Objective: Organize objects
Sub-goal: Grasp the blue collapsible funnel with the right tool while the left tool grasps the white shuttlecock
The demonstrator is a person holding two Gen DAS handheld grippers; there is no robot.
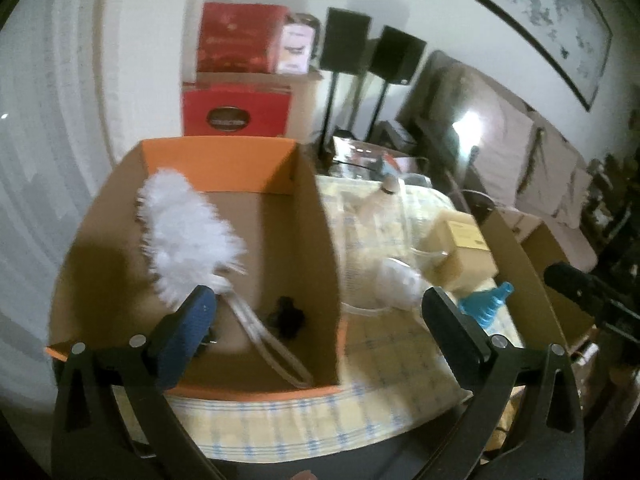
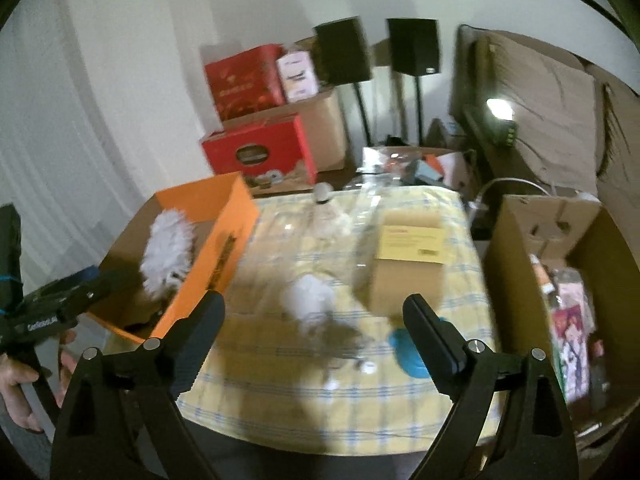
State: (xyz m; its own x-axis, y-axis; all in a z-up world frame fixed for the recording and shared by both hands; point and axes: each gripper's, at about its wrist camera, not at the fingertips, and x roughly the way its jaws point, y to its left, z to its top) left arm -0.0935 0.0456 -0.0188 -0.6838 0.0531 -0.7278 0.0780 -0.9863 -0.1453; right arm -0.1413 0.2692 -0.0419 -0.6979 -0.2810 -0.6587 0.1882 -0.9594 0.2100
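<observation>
brush [image 1: 188, 236] lies inside the orange box [image 1: 216, 160], so that step looks done. both tools, left [image 1: 320, 312] and right [image 2: 314, 316], gape wide and empty. next likely needs reaching the fluffy white item [image 2: 308, 300] beside the box.

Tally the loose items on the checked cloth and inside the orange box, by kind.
White brushes: 2, one big in the orange box at and one small on the checked cloth at
Clear bottle: 1
Tan carton: 1
Blue item: 1
Small black item in the box: 1
Total: 6
</observation>
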